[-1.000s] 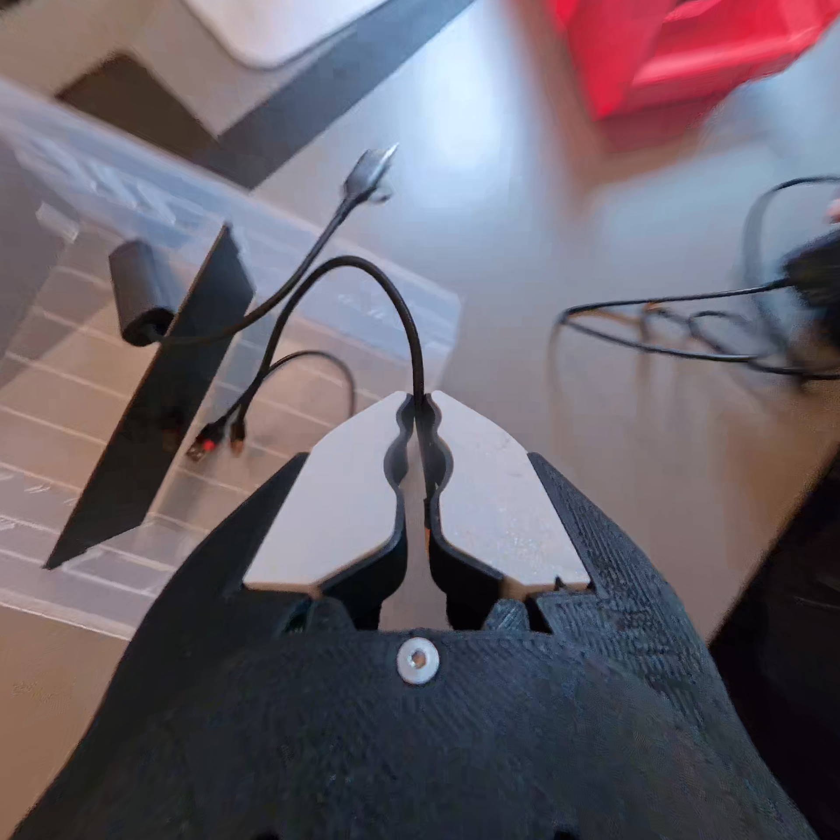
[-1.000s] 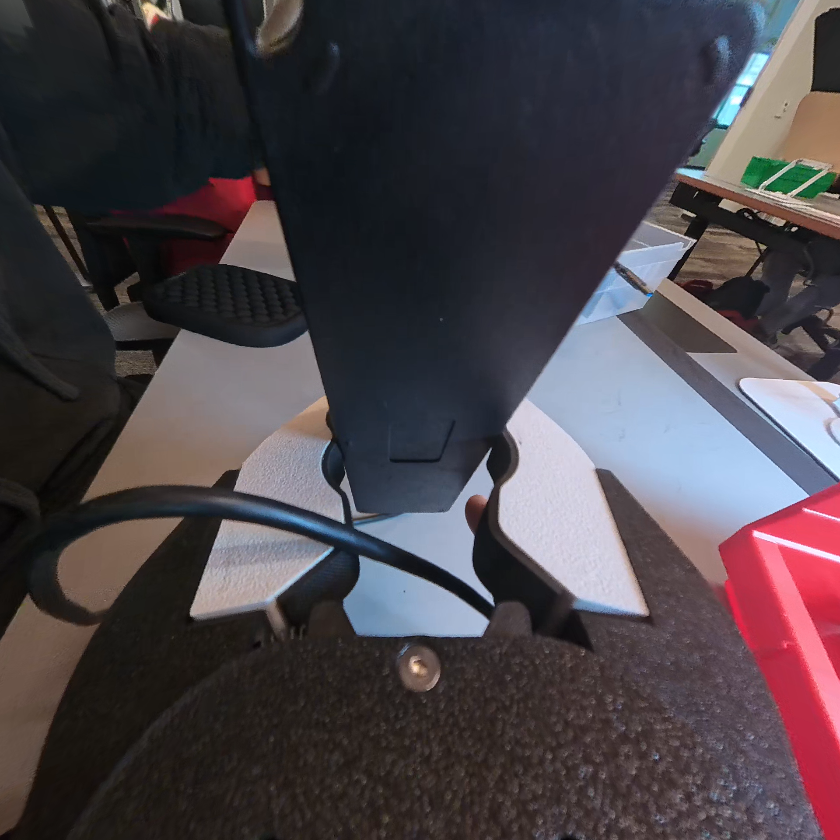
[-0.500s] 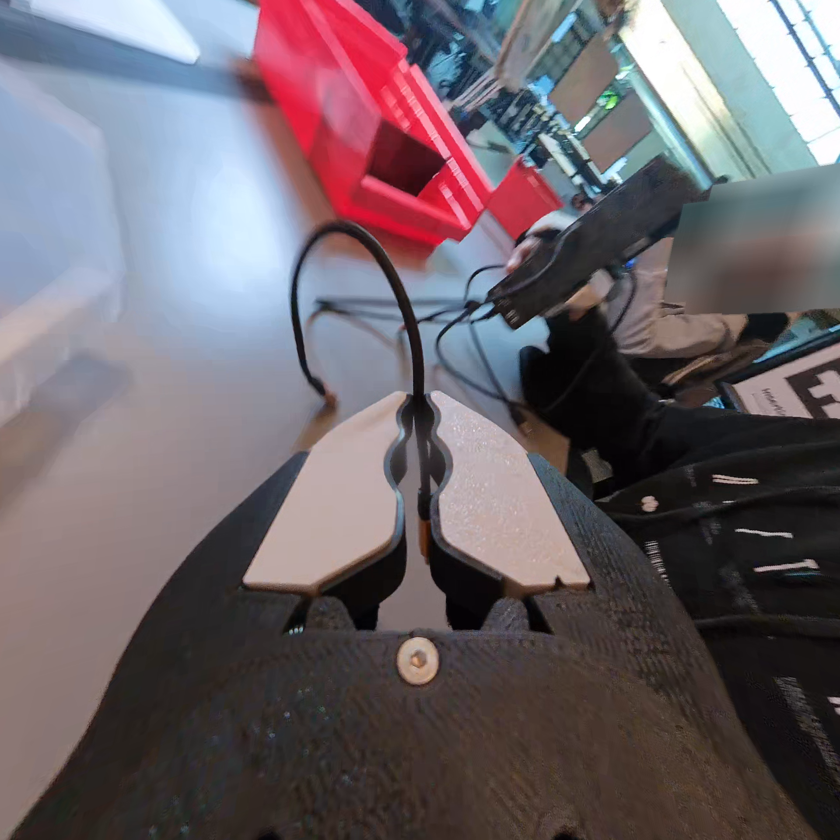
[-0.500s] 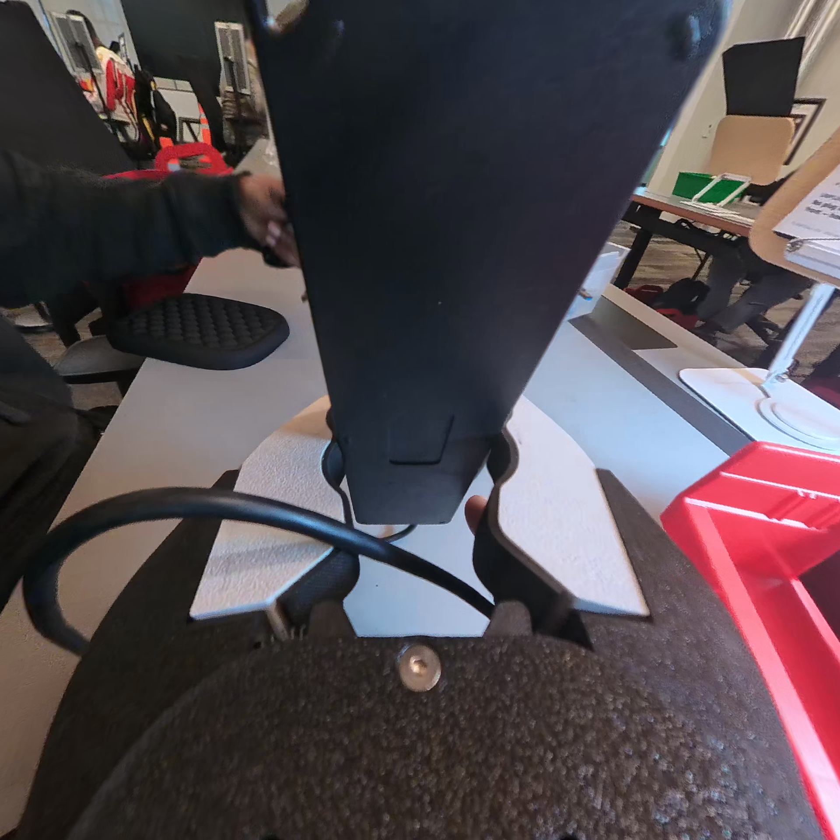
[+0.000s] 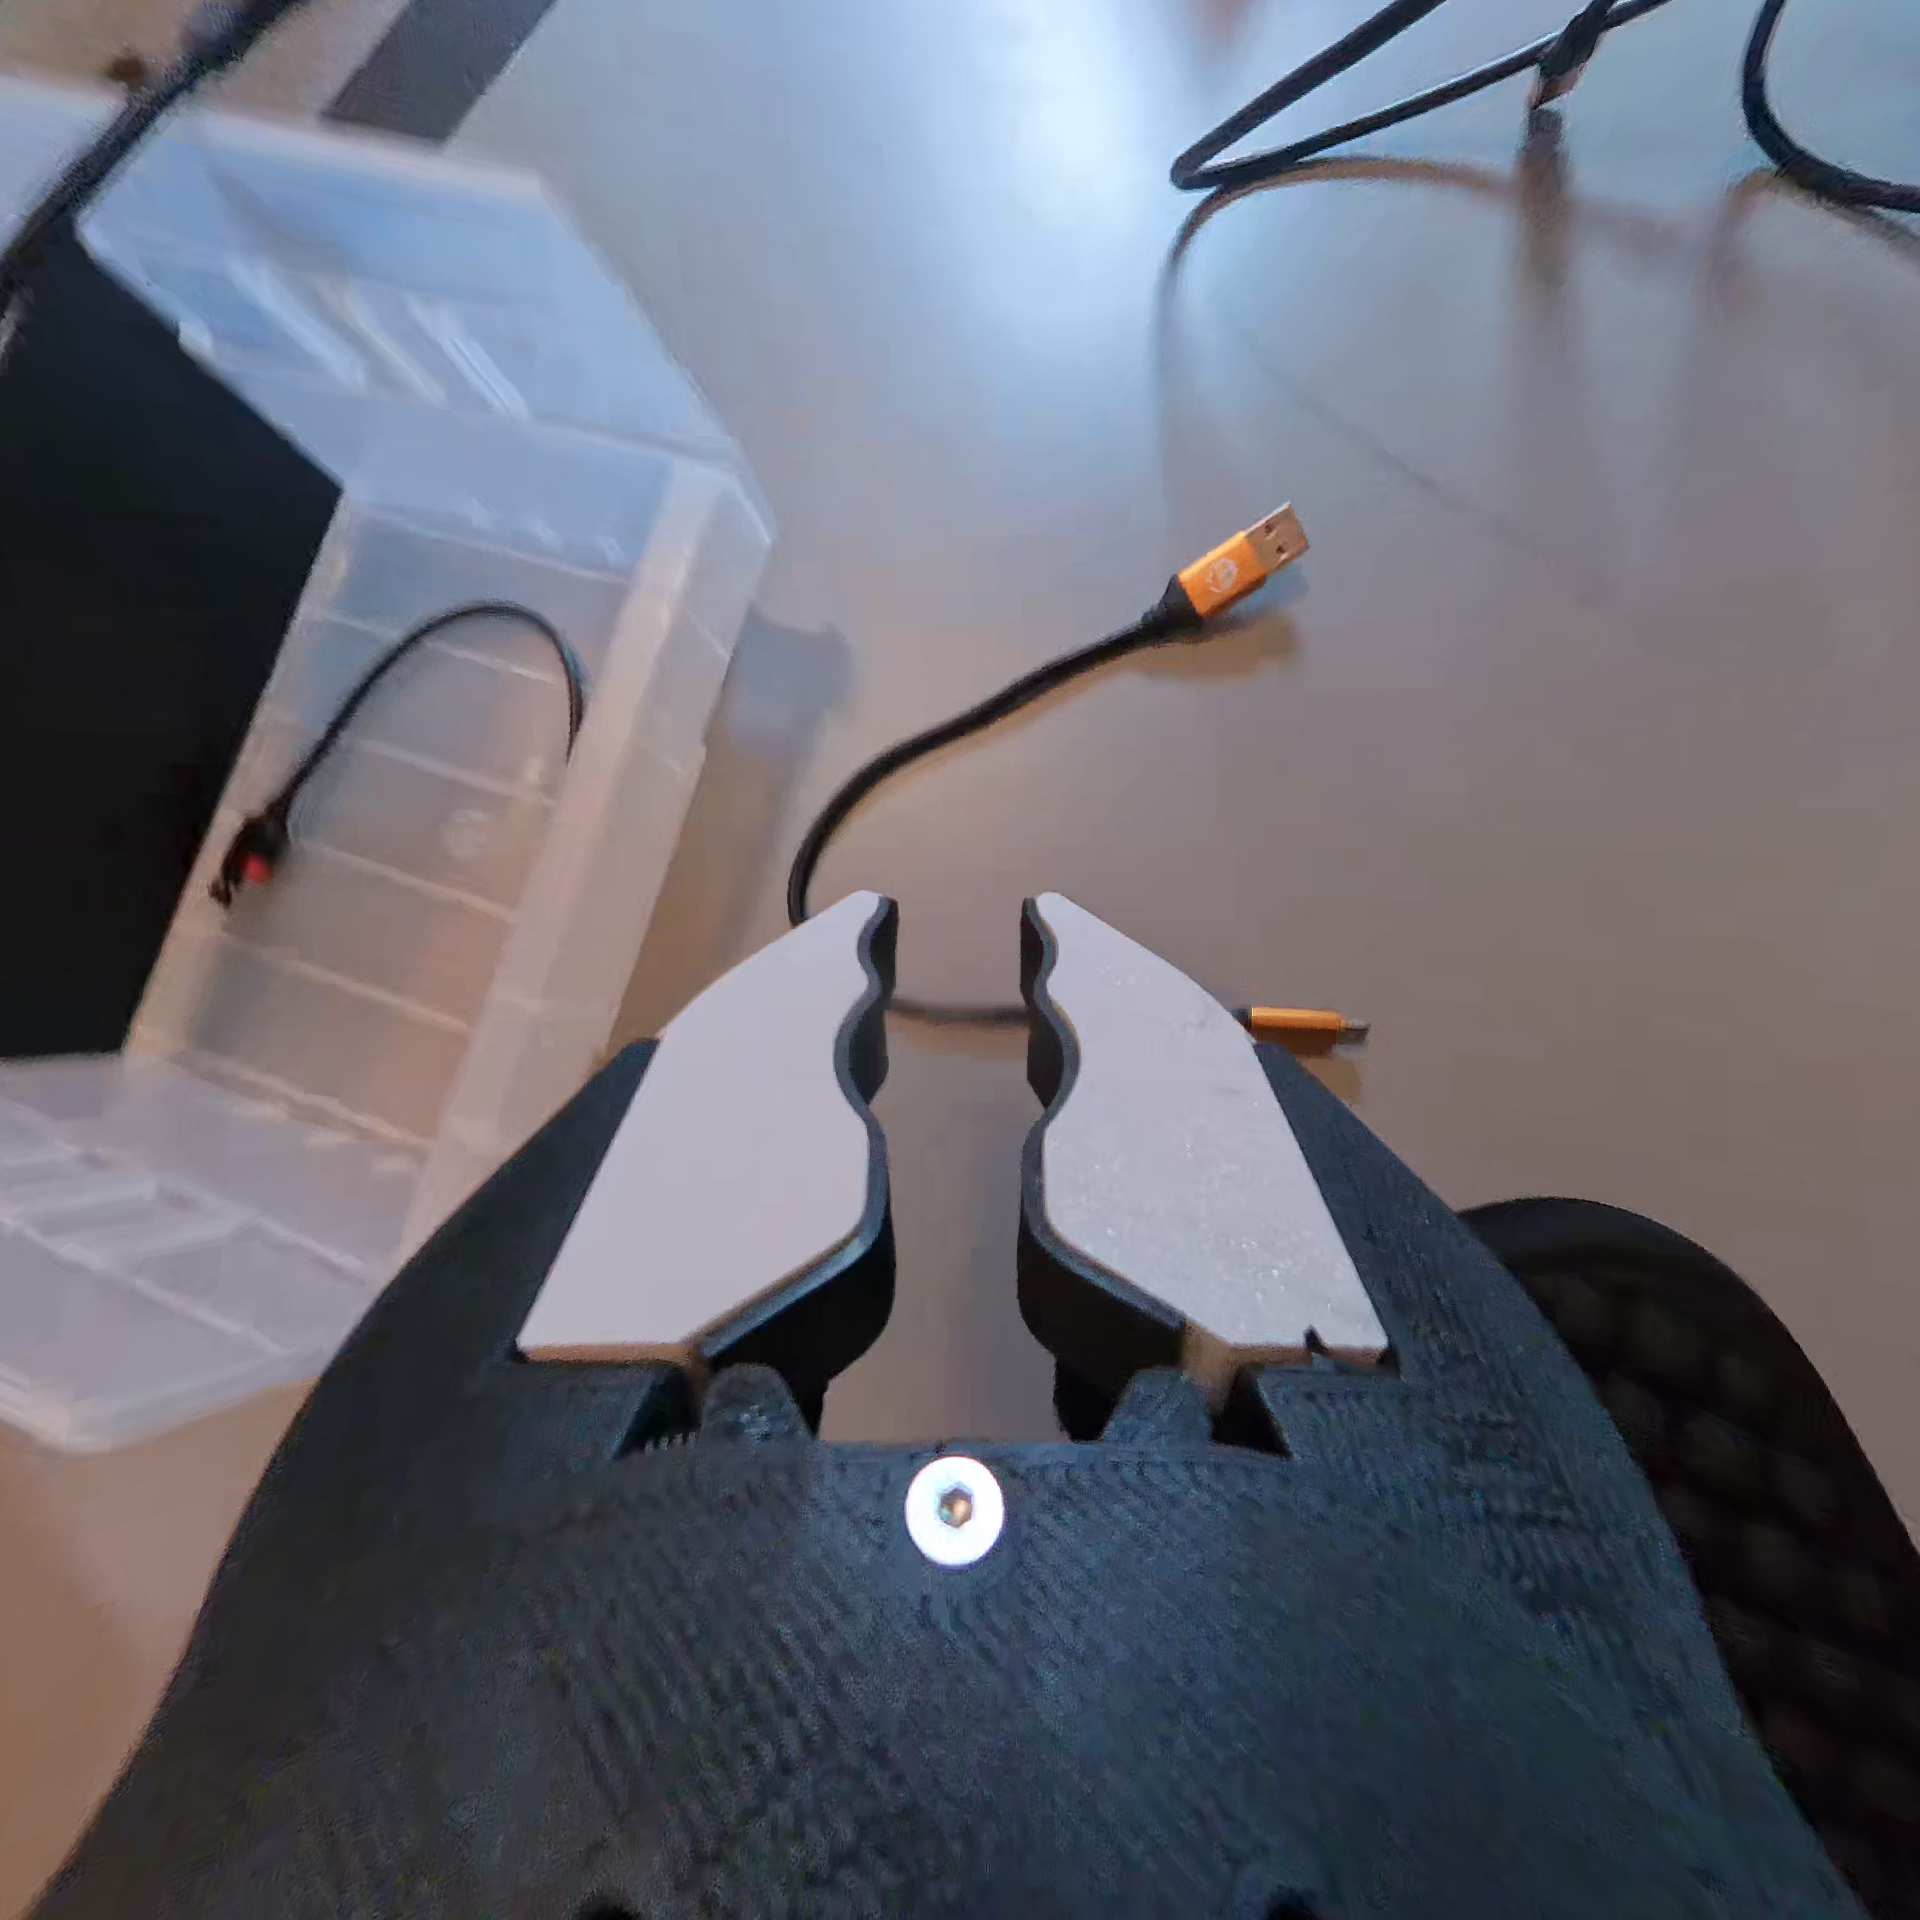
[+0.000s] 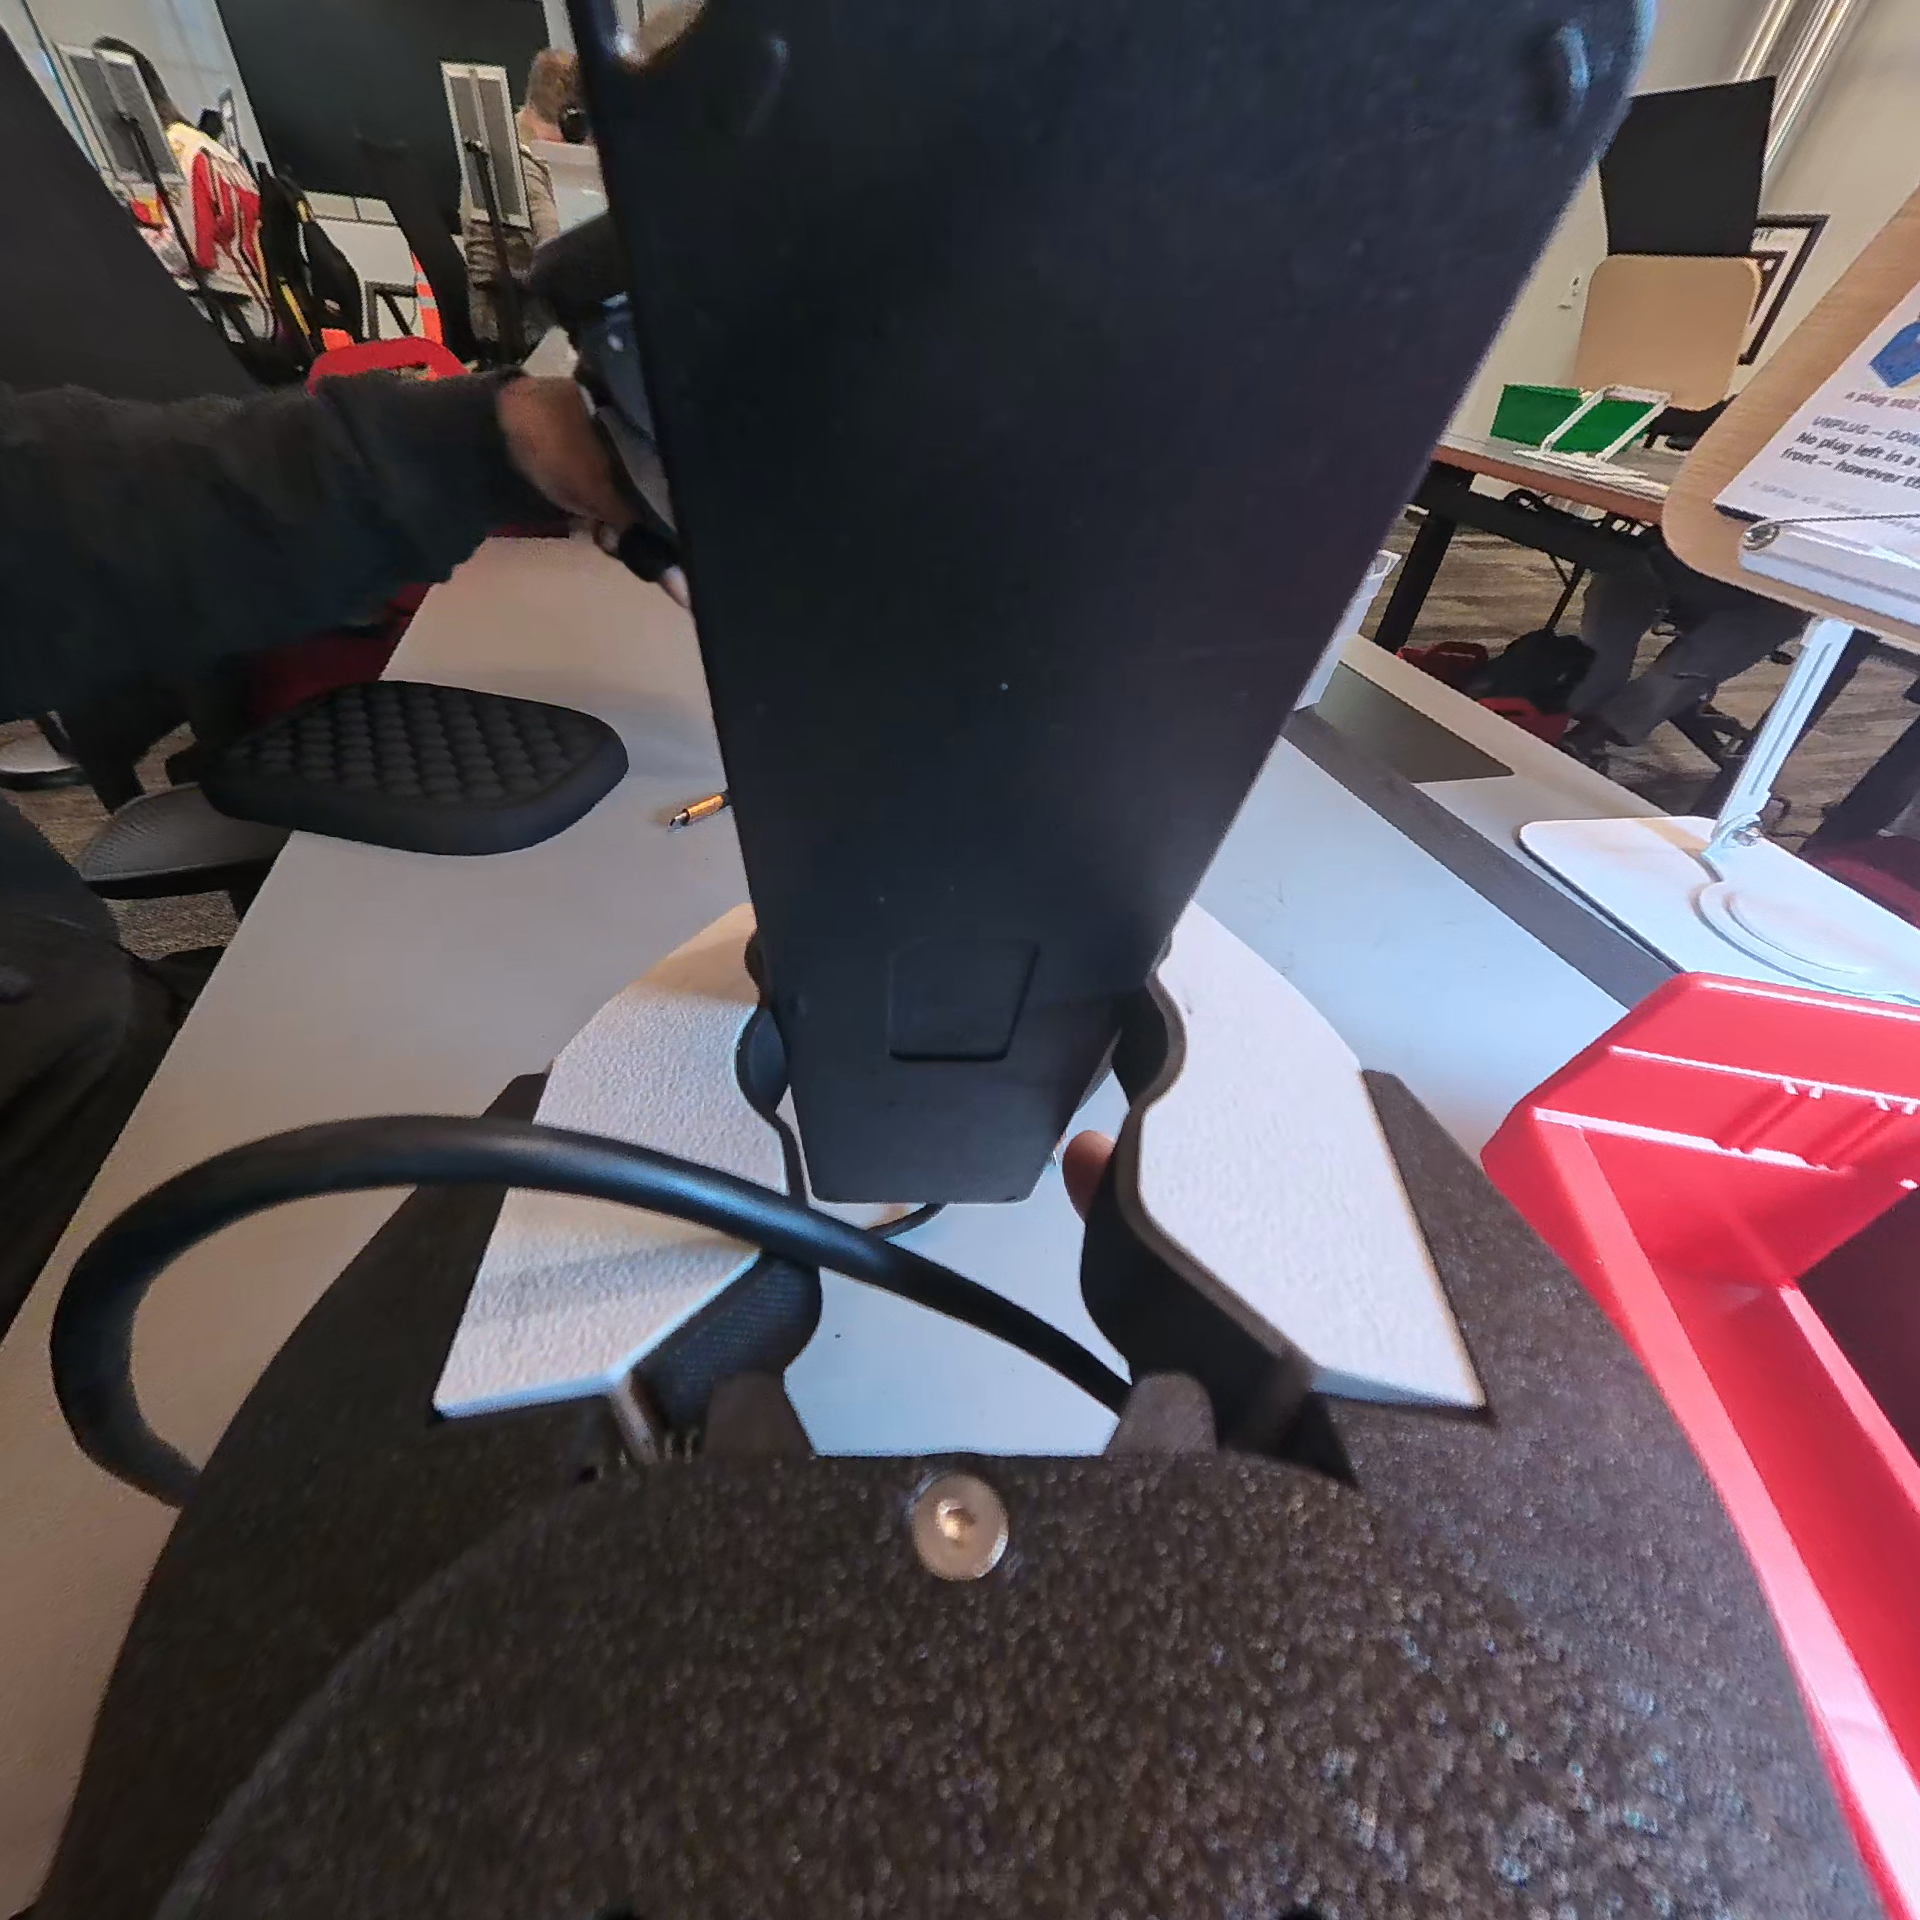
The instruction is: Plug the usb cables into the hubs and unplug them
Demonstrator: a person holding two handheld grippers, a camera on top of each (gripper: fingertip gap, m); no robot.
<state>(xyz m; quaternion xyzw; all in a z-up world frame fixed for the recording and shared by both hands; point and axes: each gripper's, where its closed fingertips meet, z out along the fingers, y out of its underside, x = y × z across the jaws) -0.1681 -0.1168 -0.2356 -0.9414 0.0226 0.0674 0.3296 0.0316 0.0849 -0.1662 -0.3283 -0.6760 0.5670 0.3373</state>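
My left gripper is open and empty, low over the table. A black cable lies on the table just ahead and runs under the gap between its fingers. Its large orange USB plug lies farther out, and its small orange plug lies by the right finger. My right gripper is shut on the narrow end of a black hub and holds it upright above the table. The hub's thick black cable loops to the left. The small orange plug also shows in the right wrist view.
A clear plastic box stands at left with a short red-tipped cable over it. More black cables lie farther out. A red bin, a white stand base and a chair armrest surround the table. A sleeved arm reaches in. The gap from one gripper's tips to the other's is roughly 30 cm.
My left gripper has opened and let go of the black cable, which now lies on the table. The left view swung back down toward the table. My right gripper still holds the hub.
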